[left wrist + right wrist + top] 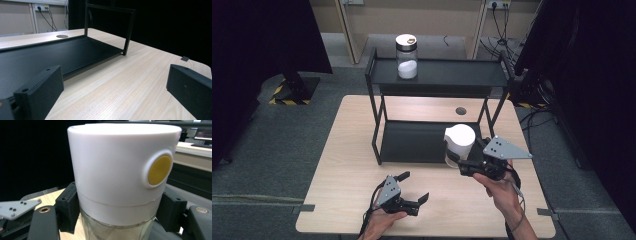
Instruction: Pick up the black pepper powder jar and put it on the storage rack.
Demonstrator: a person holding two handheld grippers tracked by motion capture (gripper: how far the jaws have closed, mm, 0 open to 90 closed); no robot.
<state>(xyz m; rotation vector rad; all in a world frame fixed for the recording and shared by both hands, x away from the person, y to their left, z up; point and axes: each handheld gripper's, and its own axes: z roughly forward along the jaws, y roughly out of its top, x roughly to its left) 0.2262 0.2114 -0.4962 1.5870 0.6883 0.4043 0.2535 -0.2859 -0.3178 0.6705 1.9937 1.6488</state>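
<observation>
my right gripper (460, 161) is clamped on the white-lidded jar (459, 142) above the counter (347, 165), left gripper (414, 187) wide open, empty.

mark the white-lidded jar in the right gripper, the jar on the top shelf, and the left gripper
white-lidded jar (112, 165): right gripper view, side of its white lid.
jar on the top shelf (407, 69): high view, white contents in its lower half.
left gripper (413, 188): high view, gap midway between its open fingertips.
</observation>
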